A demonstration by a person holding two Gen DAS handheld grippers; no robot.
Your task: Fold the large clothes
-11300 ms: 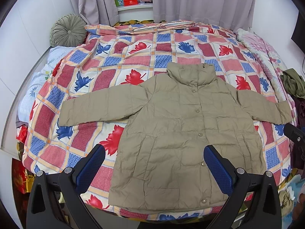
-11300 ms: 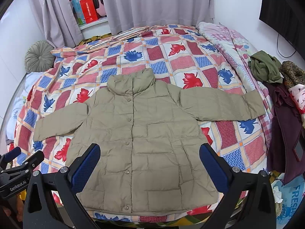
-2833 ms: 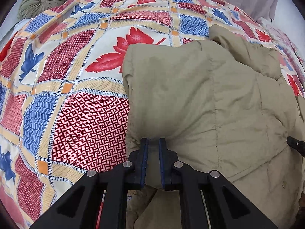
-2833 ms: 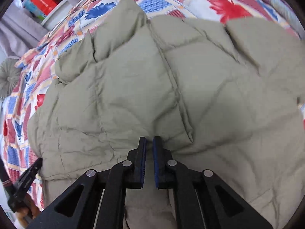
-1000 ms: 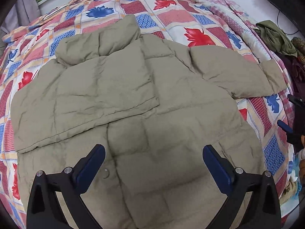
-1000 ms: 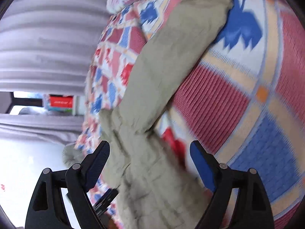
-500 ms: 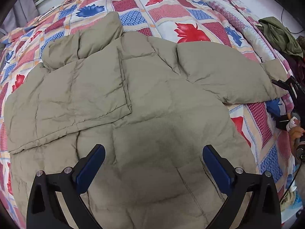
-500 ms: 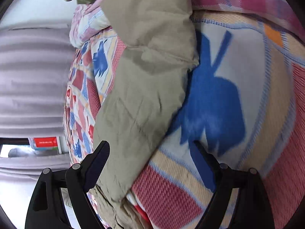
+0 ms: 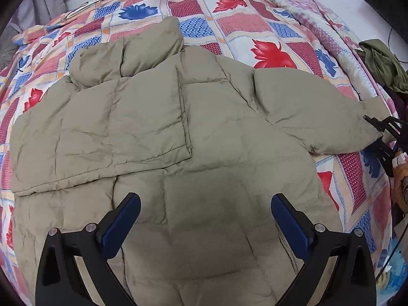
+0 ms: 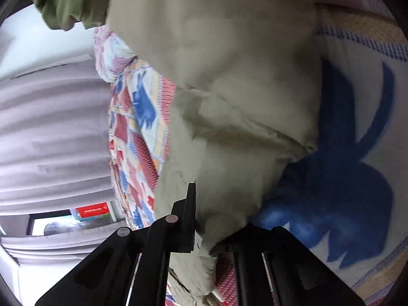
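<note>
A khaki padded jacket (image 9: 204, 140) lies button side down on the bed. One sleeve (image 9: 114, 132) is folded flat across its back. The other sleeve (image 9: 306, 112) stretches out to the right. My left gripper (image 9: 205, 219) hangs open above the jacket's lower back, with nothing between its blue pads. At the right edge of the left wrist view, my right gripper (image 9: 380, 127) meets the outstretched sleeve just below its cuff (image 9: 374, 107). In the right wrist view my right gripper (image 10: 211, 229) has its jaws closing, with the sleeve (image 10: 229, 102) bunched and pinched between them.
The patchwork bedspread (image 9: 242, 25) with red and blue leaves covers the bed (image 10: 344, 165). An olive green garment (image 9: 385, 63) lies past the cuff at the bed's right edge (image 10: 71, 0). Grey curtains (image 10: 51, 127) hang behind. A person's hand (image 9: 400, 178) holds the right gripper.
The right gripper has come up to the sleeve end, and its jaws have gone from wide open to closed on the fabric. The left gripper has drifted slightly over the jacket, still open.
</note>
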